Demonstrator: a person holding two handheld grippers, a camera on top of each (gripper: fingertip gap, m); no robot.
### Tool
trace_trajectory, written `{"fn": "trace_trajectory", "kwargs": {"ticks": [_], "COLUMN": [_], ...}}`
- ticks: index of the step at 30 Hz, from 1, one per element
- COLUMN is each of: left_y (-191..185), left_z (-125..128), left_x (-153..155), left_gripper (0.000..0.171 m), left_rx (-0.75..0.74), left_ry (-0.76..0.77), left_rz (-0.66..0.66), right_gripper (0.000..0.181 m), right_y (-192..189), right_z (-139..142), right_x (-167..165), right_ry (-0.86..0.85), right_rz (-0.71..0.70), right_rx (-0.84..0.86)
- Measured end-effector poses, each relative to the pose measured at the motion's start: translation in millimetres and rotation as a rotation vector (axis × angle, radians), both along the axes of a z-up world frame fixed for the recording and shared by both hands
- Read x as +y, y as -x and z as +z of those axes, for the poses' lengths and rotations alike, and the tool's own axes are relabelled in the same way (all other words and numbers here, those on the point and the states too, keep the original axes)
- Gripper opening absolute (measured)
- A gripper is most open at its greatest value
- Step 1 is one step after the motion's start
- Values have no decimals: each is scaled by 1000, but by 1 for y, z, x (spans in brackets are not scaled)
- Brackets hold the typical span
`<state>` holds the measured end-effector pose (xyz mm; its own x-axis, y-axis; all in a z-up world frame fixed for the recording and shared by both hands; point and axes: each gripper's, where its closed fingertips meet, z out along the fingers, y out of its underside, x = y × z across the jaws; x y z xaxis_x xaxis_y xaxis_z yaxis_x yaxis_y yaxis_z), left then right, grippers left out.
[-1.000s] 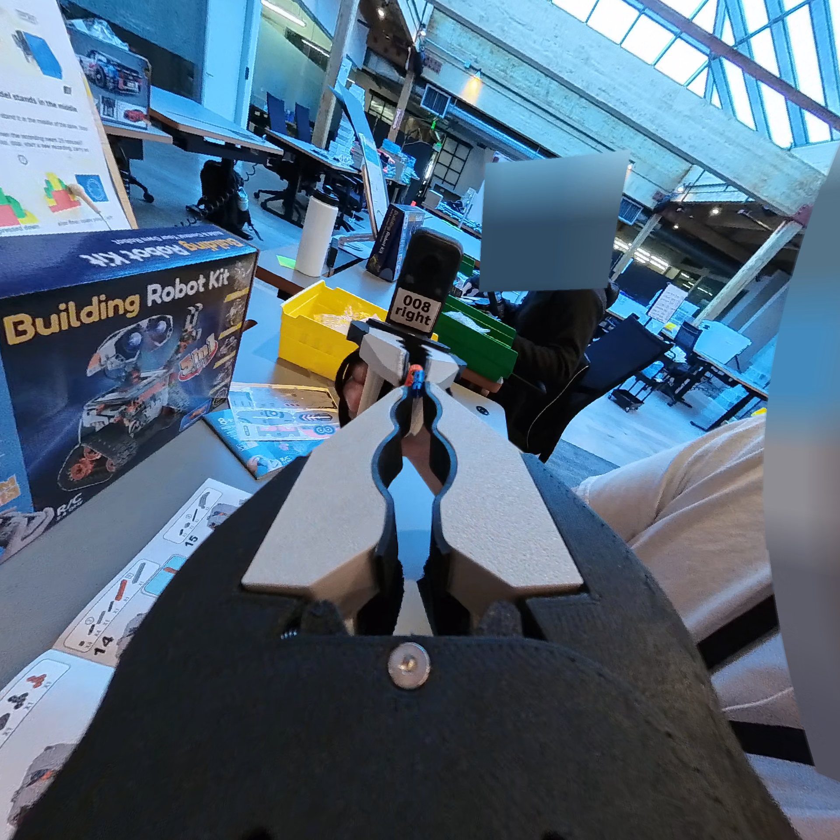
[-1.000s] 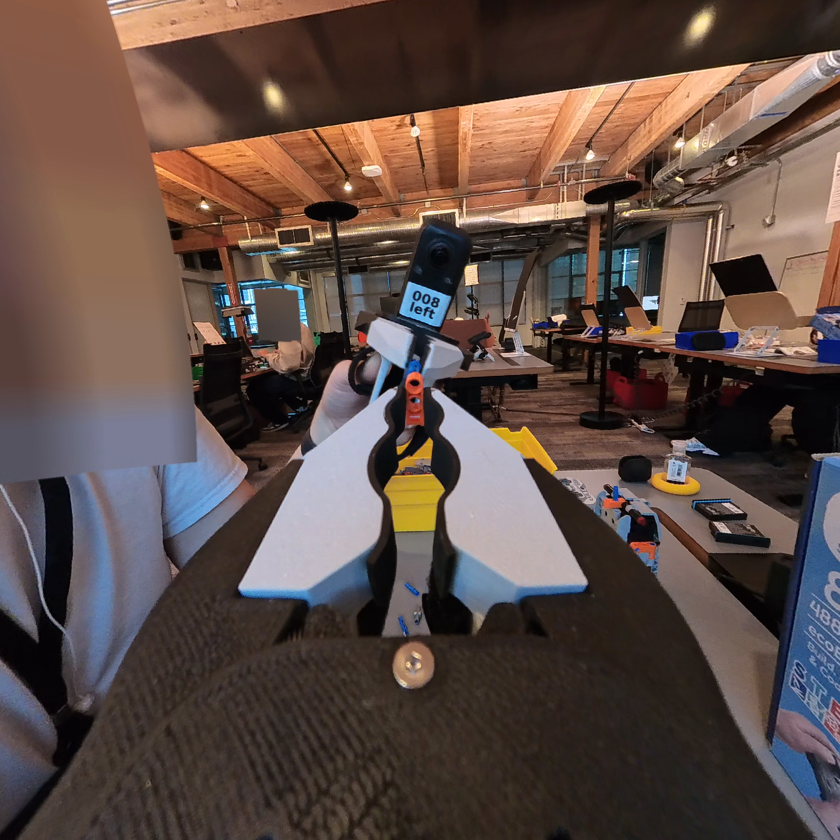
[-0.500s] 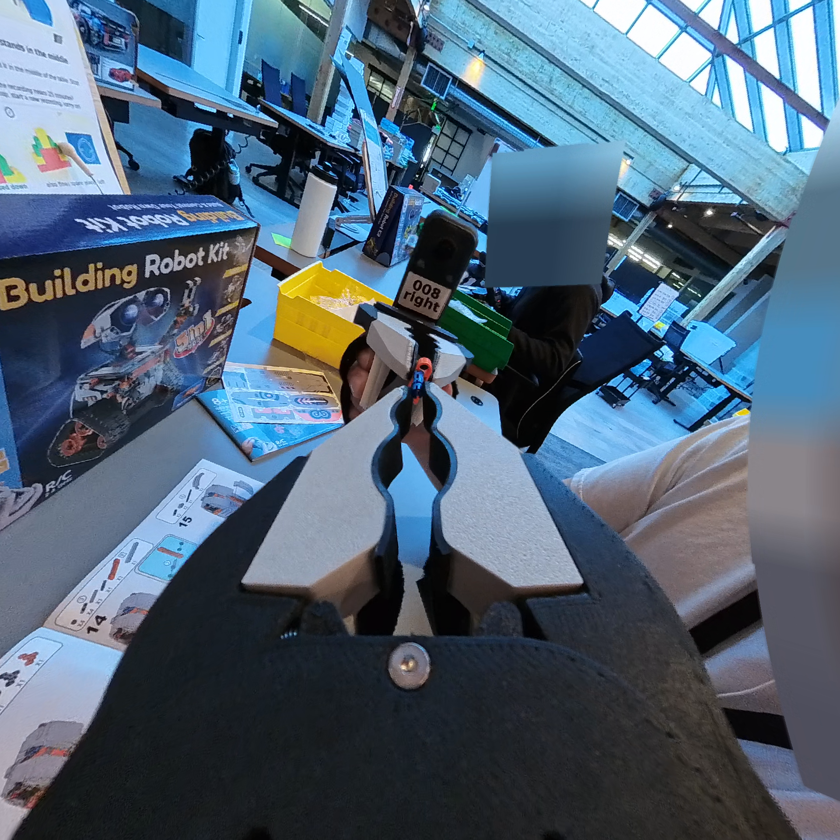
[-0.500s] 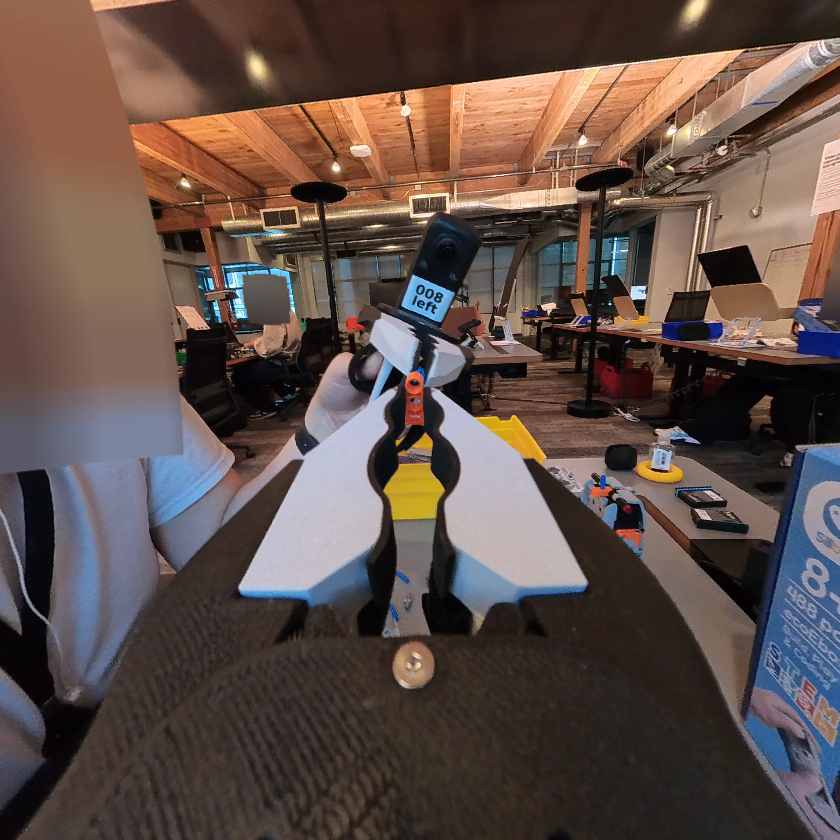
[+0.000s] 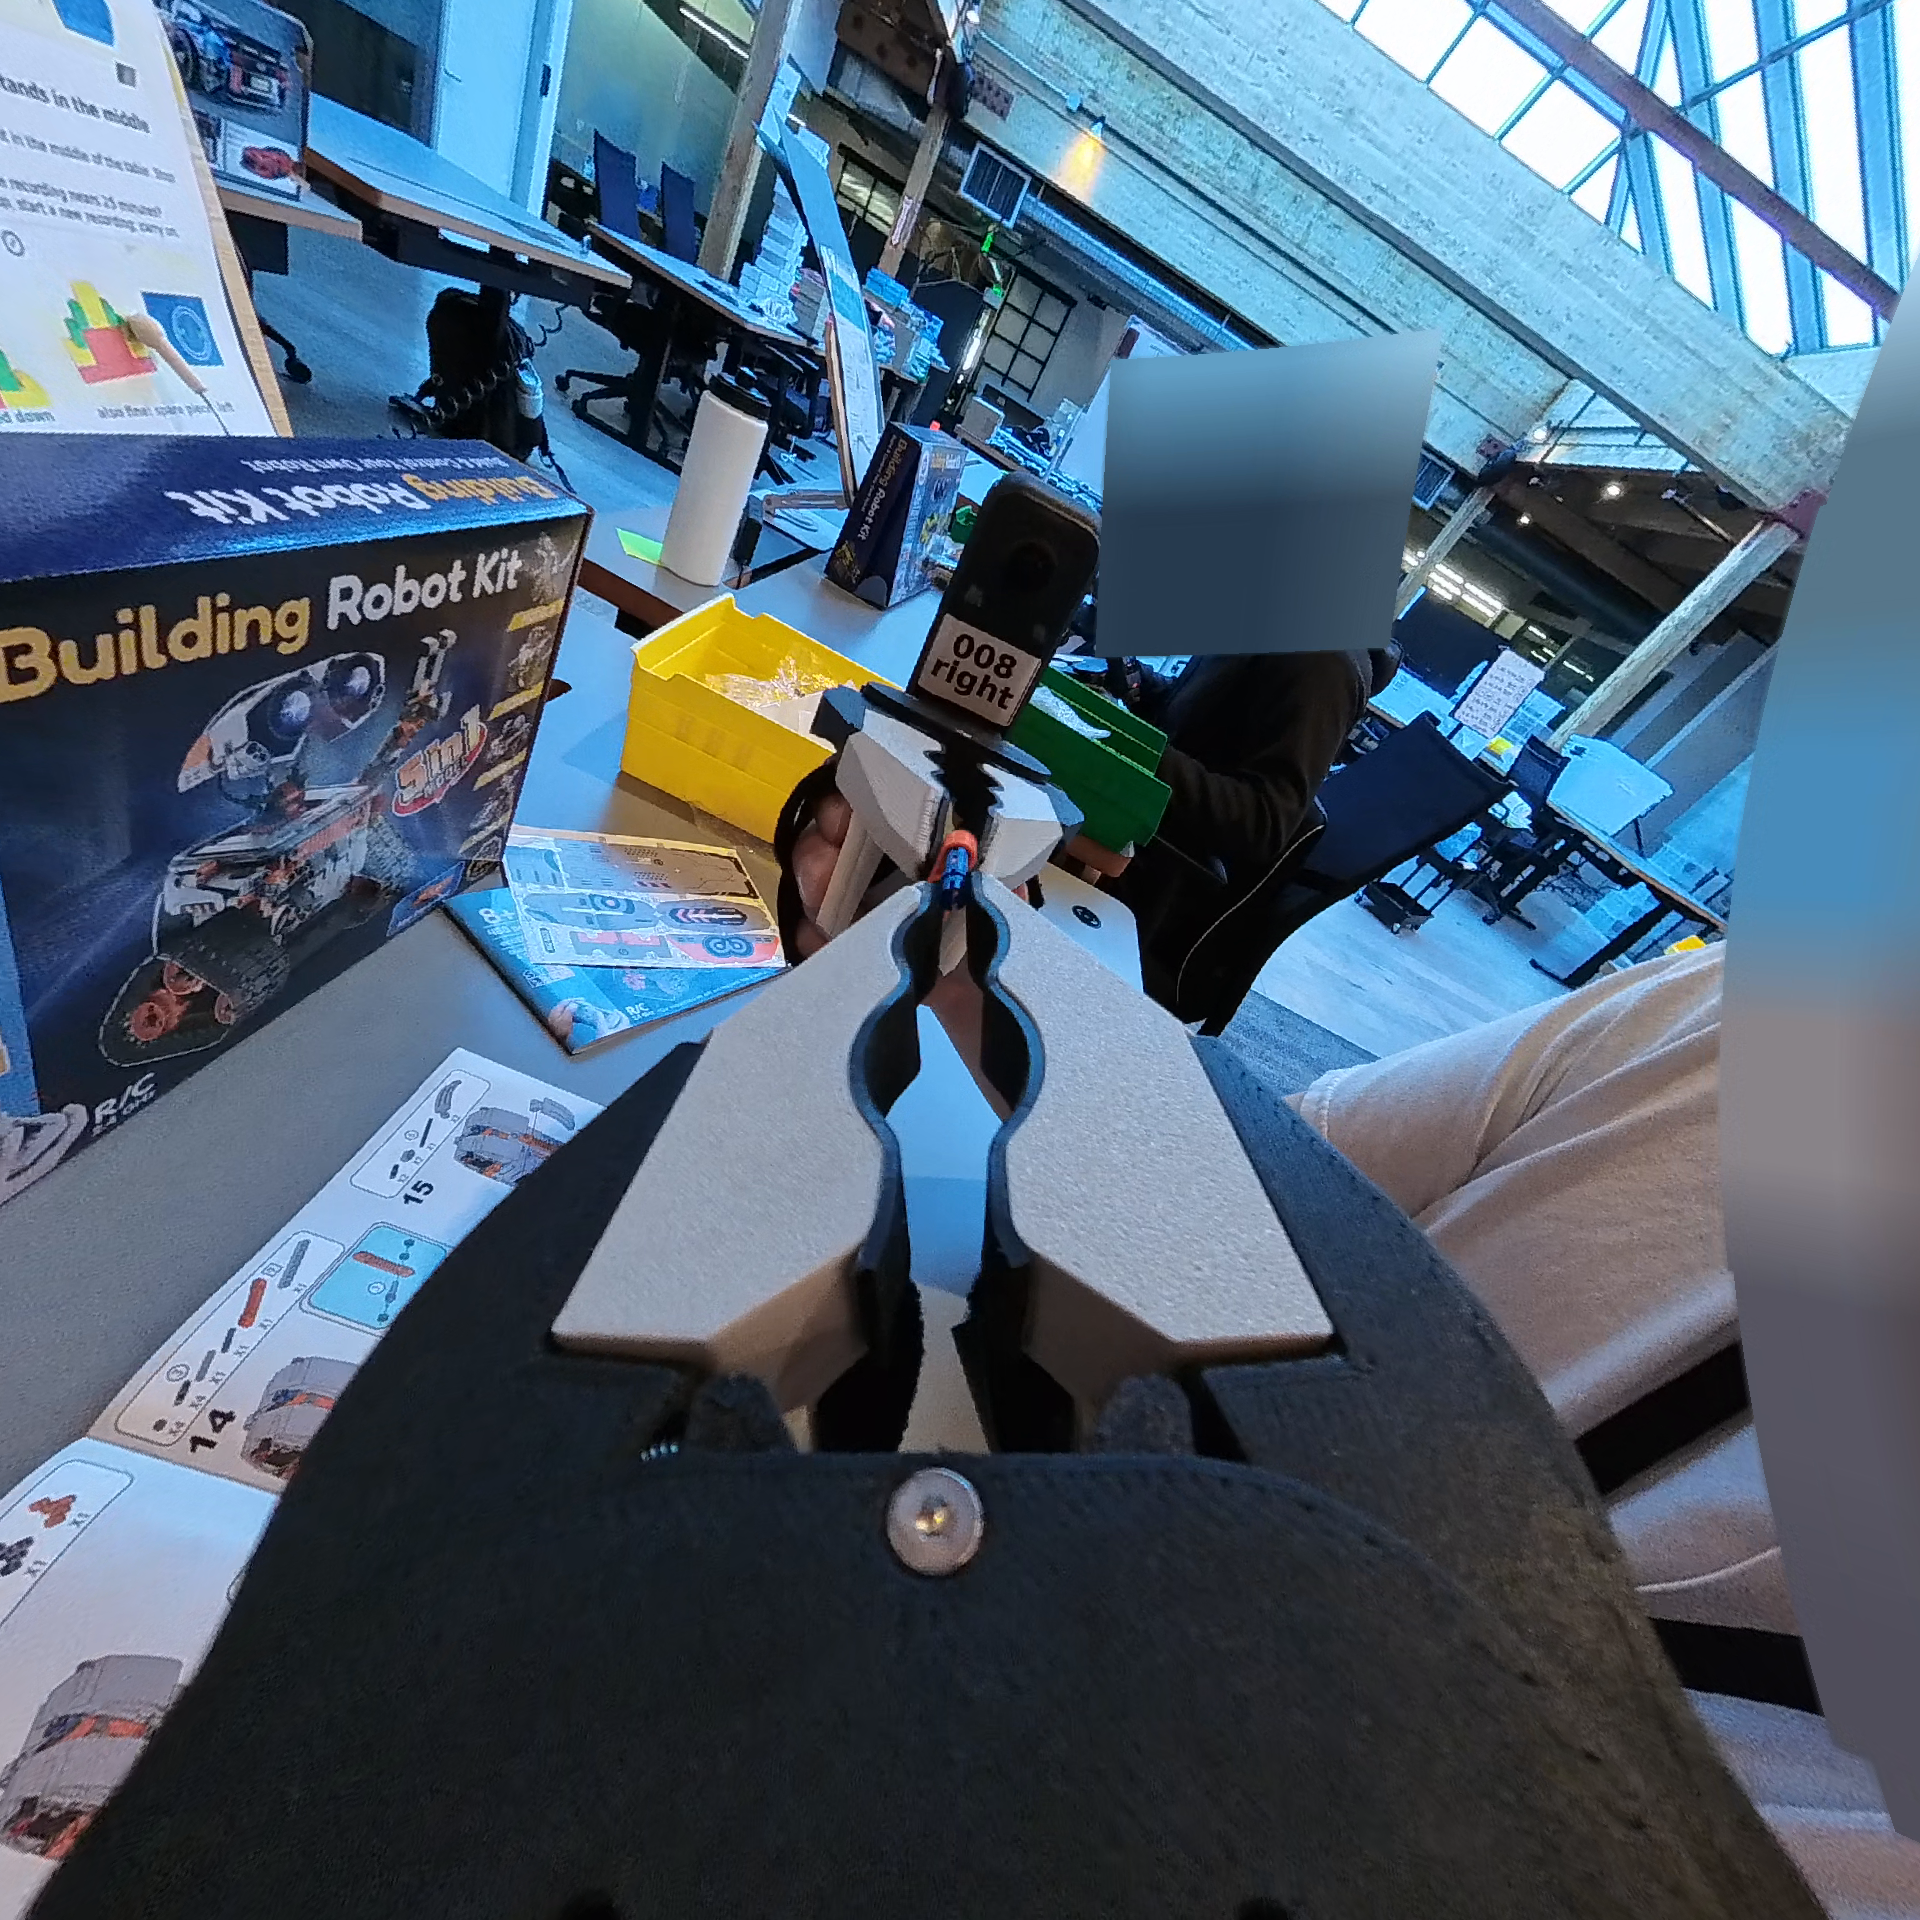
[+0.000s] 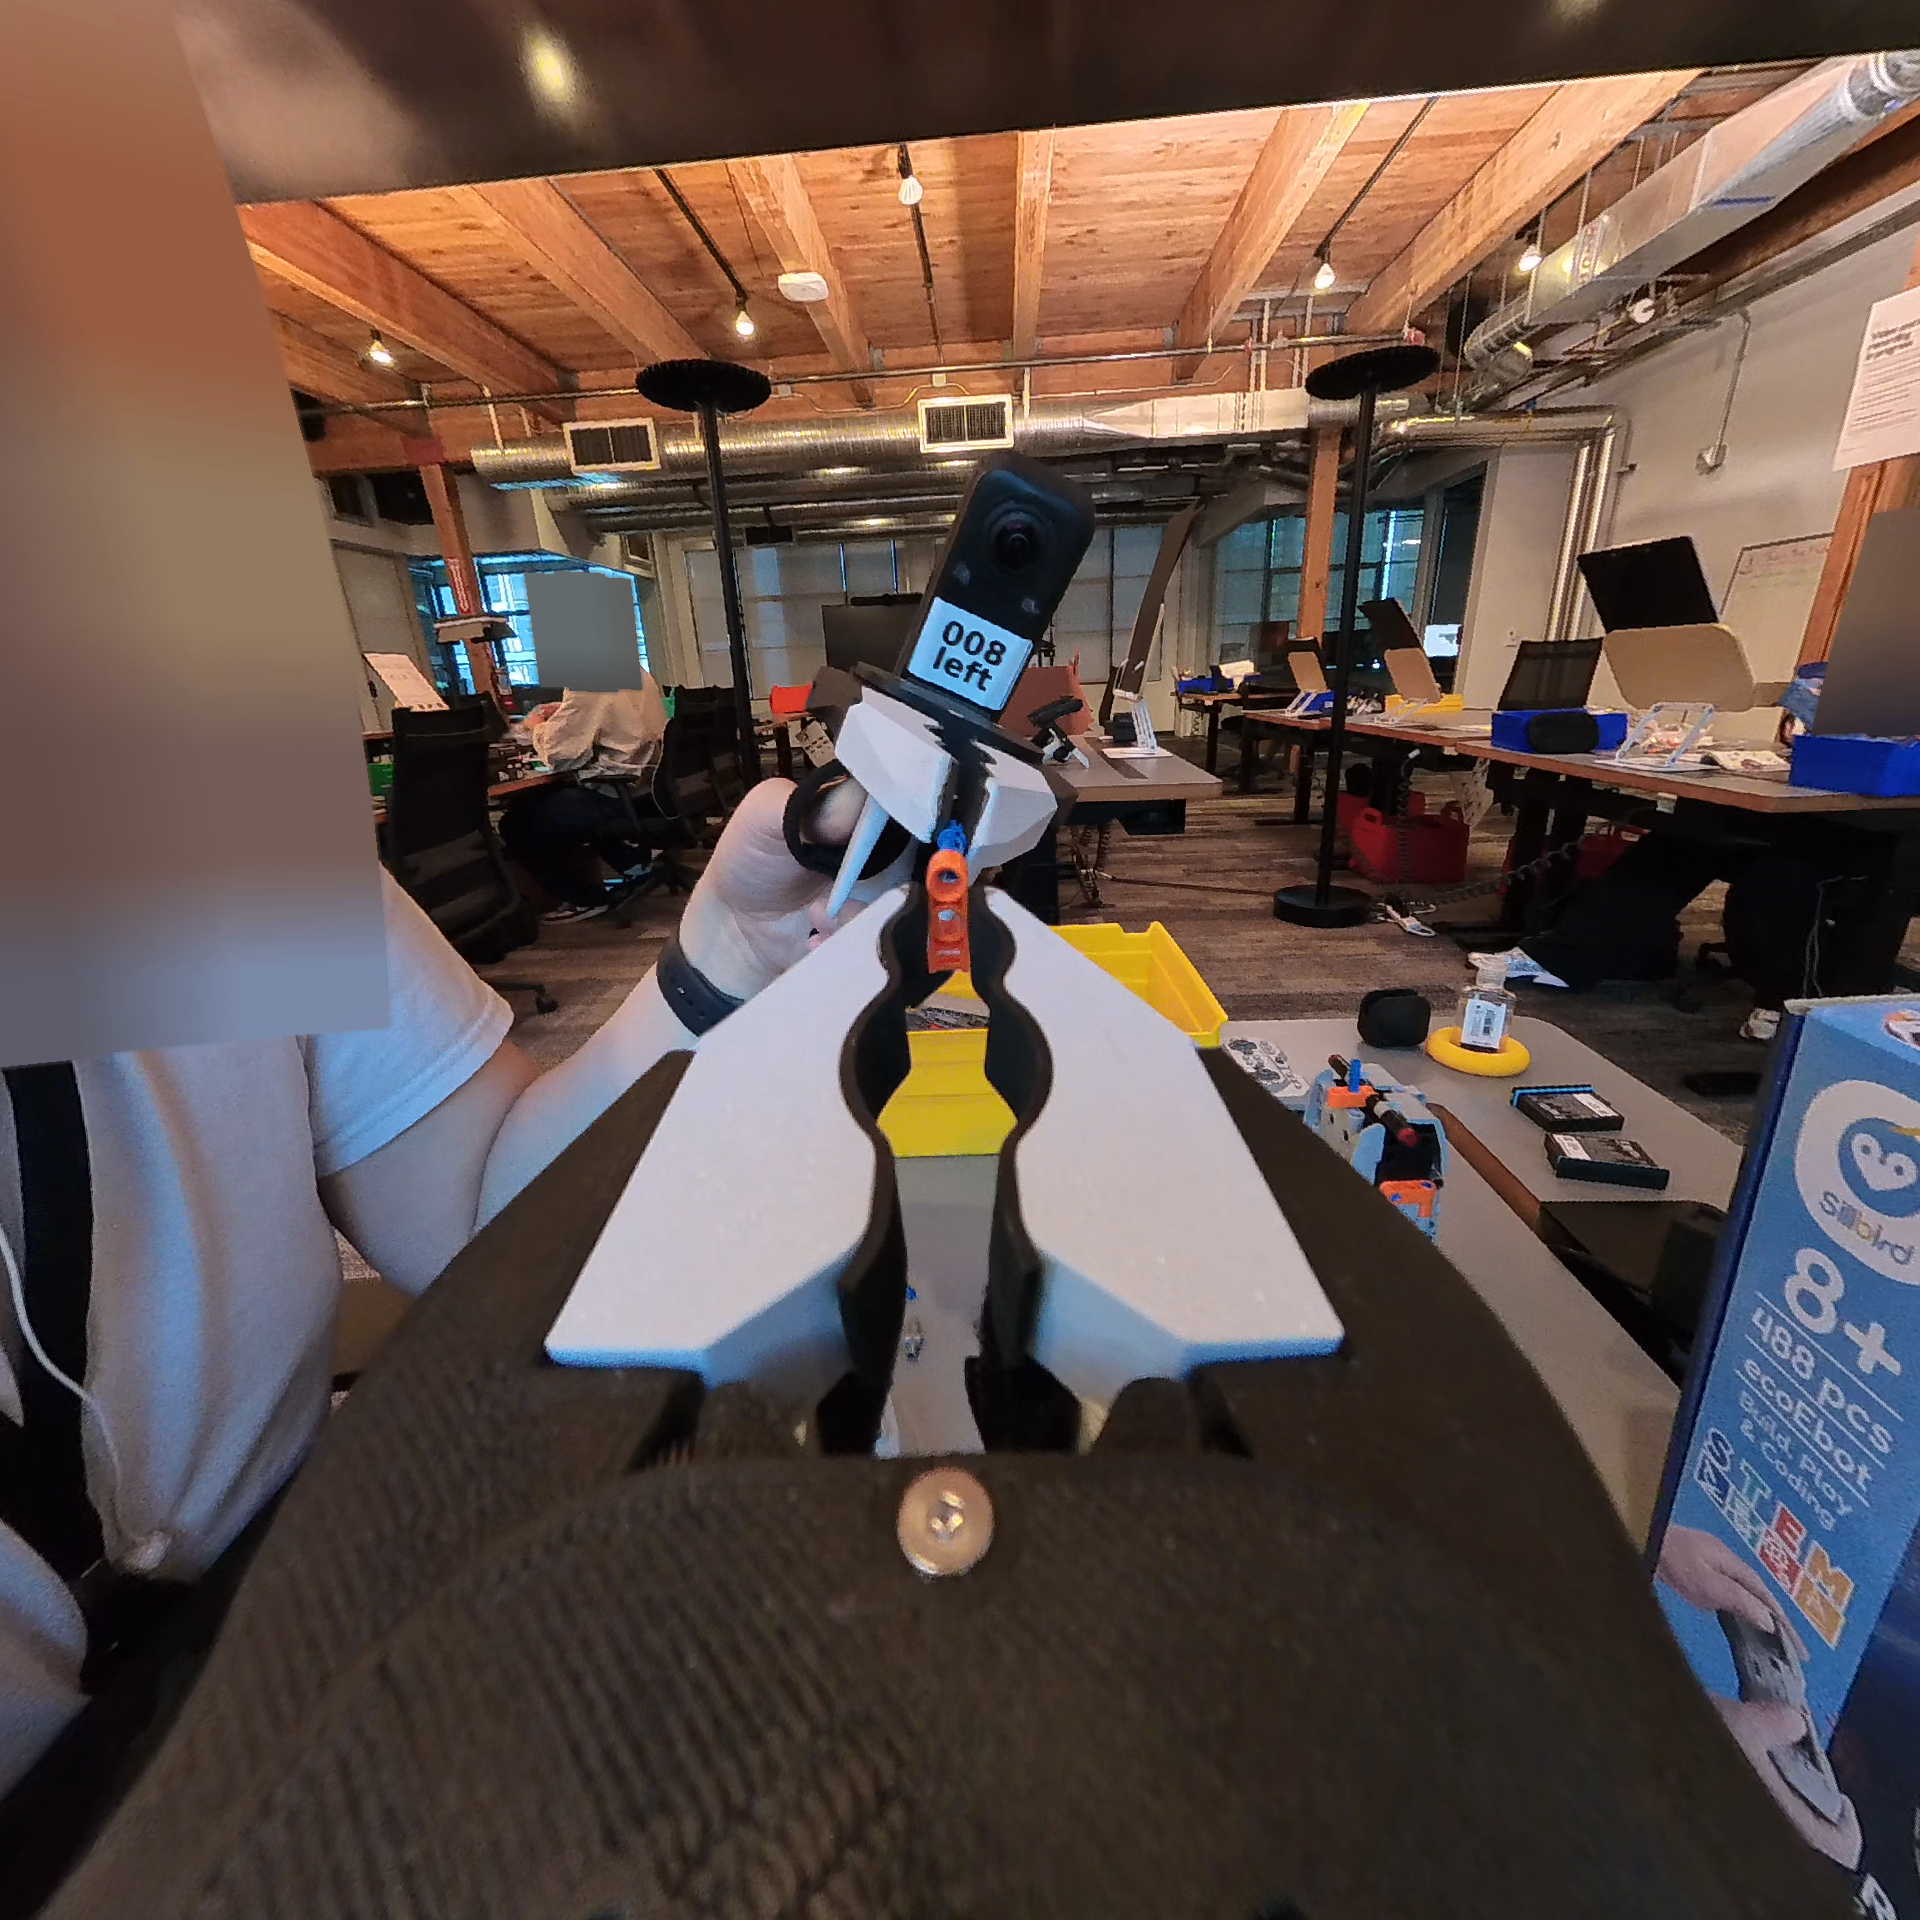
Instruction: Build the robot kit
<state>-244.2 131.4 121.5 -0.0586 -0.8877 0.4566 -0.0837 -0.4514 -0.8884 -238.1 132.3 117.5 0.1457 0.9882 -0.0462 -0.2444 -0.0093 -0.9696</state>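
My left gripper (image 5: 951,902) and my right gripper (image 6: 945,925) are held in the air, tip to tip. My right gripper is shut on a small orange beam (image 6: 945,909), which stands up out of its tips. My left gripper is shut on a small blue pin (image 5: 957,875), which meets the top end of the orange beam (image 5: 954,847). In the right wrist view the left gripper (image 6: 951,826) points at me with the blue pin (image 6: 948,834) at its tips. In the left wrist view the right gripper (image 5: 958,831) faces me. A hand holds each gripper.
A dark blue kit box (image 5: 260,727), instruction sheets (image 5: 343,1247), a booklet (image 5: 623,935), a yellow bin (image 5: 727,707) and a green bin (image 5: 1101,758) are on the grey table. The right wrist view shows a part-built model (image 6: 1371,1132) and a light blue box (image 6: 1808,1351).
Both grippers stay shut and tip to tip on the joined pieces. The pair has shifted slightly, so the table and the boxes sit a little differently in both views.
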Motion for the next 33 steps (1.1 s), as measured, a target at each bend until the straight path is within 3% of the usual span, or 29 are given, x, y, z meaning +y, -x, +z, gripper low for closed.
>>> {"fn": "trace_trajectory", "kwargs": {"ticks": [7,17,26,33], "left_y": [2,3,7,7], "left_z": [-3,-6,-17,-14], "left_x": [2,13,-8,-10], "left_gripper": [2,2,2,2], "left_rx": [23,46,87,60], "left_ry": [-9,21,84,101], "left_rz": [11,99,-85,-115], "right_gripper": [6,6,6,6], "right_y": [2,3,10,9], "right_z": [-3,-6,-18,-15], "right_x": [2,15,-8,-11], "right_ry": [14,-214,-286,-262], "right_rz": [-11,-296,-154,-113], "right_rx": [-21,-163,-245,-195]}}
